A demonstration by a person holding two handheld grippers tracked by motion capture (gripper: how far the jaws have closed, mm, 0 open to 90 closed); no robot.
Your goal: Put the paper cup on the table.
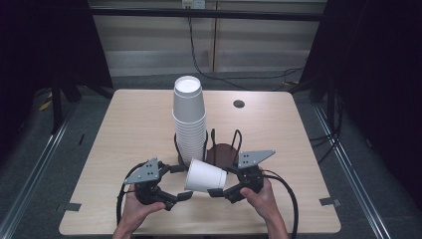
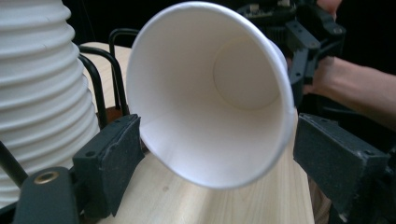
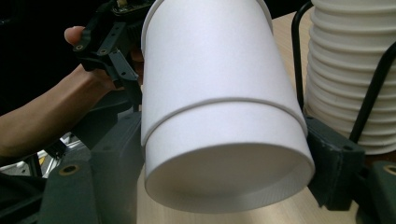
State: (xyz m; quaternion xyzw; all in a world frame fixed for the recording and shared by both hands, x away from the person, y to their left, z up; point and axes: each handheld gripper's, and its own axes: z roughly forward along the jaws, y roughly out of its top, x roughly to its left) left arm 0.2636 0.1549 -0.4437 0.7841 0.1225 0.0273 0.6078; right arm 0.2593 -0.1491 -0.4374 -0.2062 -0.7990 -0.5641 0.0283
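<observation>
The right gripper (image 1: 223, 191) clamped the base of the cup (image 1: 205, 176); the left gripper (image 1: 179, 182) stood open around its rim. Handover looked unfinished; stack (image 1: 189, 117) placement remained.

No readable text, label, brand, number or sign is showing anywhere; the white cup (image 1: 205, 176), the cup stack (image 1: 189, 117) and the wooden table (image 1: 129, 129) are all appearing plain and unmarked.
</observation>
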